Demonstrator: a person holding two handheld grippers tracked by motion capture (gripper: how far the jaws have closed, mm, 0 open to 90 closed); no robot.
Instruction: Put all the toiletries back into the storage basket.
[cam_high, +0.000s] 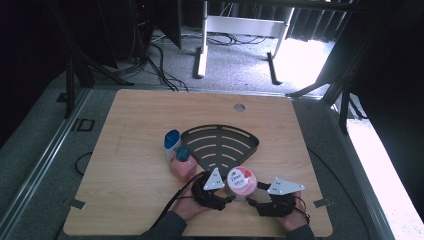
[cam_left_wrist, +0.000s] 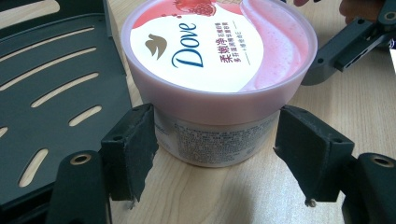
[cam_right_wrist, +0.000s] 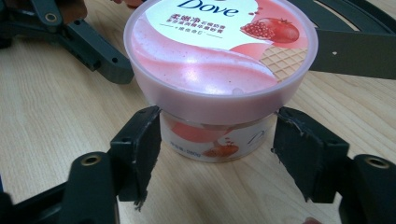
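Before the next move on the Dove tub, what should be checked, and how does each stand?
1. Dove tub upright on the table, lid on: ok.
2. Tub between the left gripper fingers: ok.
3. Tub between the right gripper fingers: ok.
4. Fingers pressing the tub: not ok, slight gaps on most sides.
5. Black slotted rack beside the tub, its tray free: ok.
6. Two bottles apart from the tub: ok.
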